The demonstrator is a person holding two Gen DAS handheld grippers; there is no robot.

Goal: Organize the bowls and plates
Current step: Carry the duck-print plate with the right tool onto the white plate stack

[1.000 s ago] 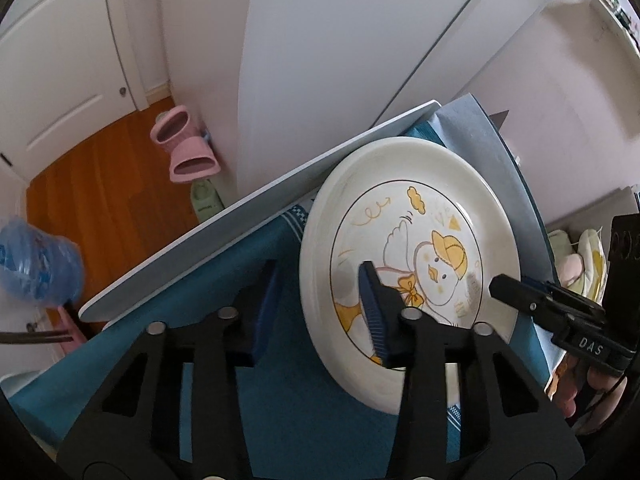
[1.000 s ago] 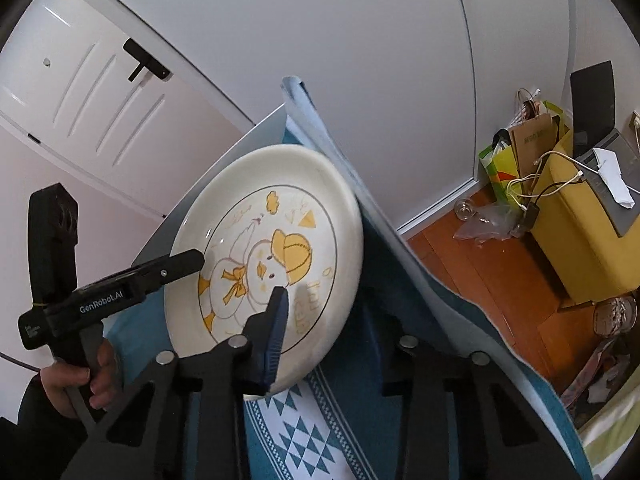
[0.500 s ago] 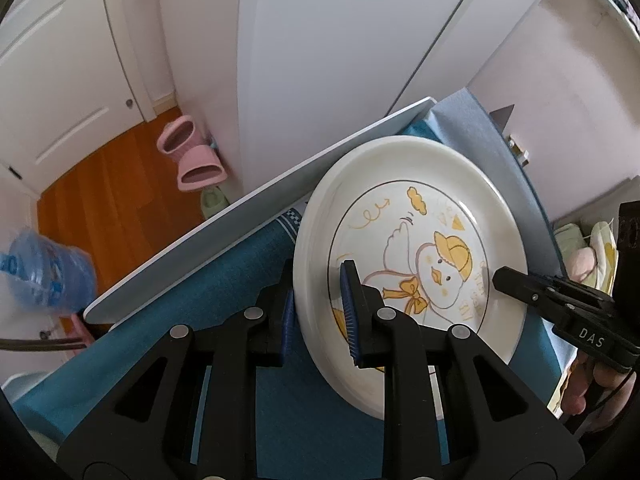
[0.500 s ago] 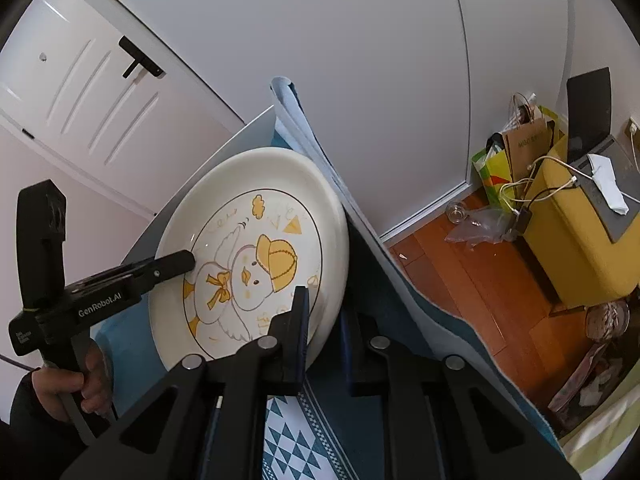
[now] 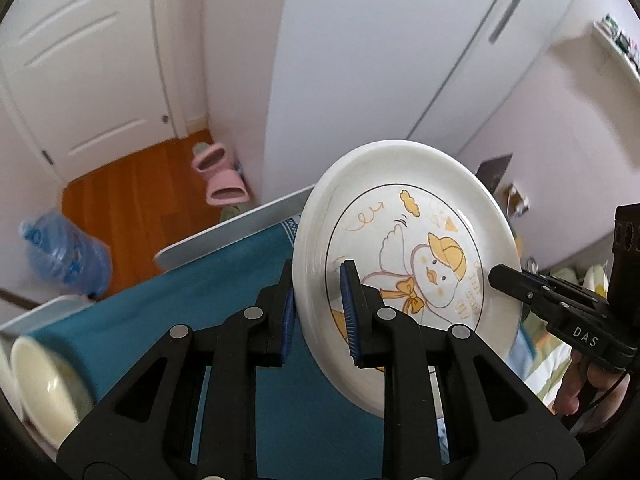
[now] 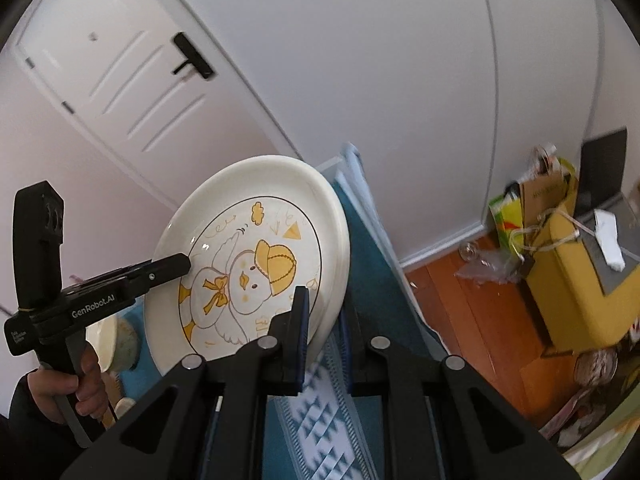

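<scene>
A white plate with a yellow duck drawing (image 5: 416, 248) is held up above the table, tilted on edge. My left gripper (image 5: 318, 308) is shut on its left rim. My right gripper (image 6: 322, 336) is shut on its opposite rim; the plate shows in the right wrist view too (image 6: 248, 256). Each gripper is seen from the other's camera: the right one (image 5: 520, 284) and the left one (image 6: 160, 270). A cream bowl (image 5: 44, 388) lies at the lower left of the left wrist view, and also shows below the left gripper (image 6: 112, 344).
A teal patterned cloth (image 5: 224, 280) covers the white table (image 5: 224, 232). Beyond its edge is wooden floor with pink slippers (image 5: 220, 176) and a blue water jug (image 5: 64, 252). A yellow box (image 6: 580, 276) and bags (image 6: 536, 200) stand on the floor at right.
Both grippers closed on the plate's opposite rims and lifted it off the cloth. The views rose and tilted, and the cream bowl came into view.
</scene>
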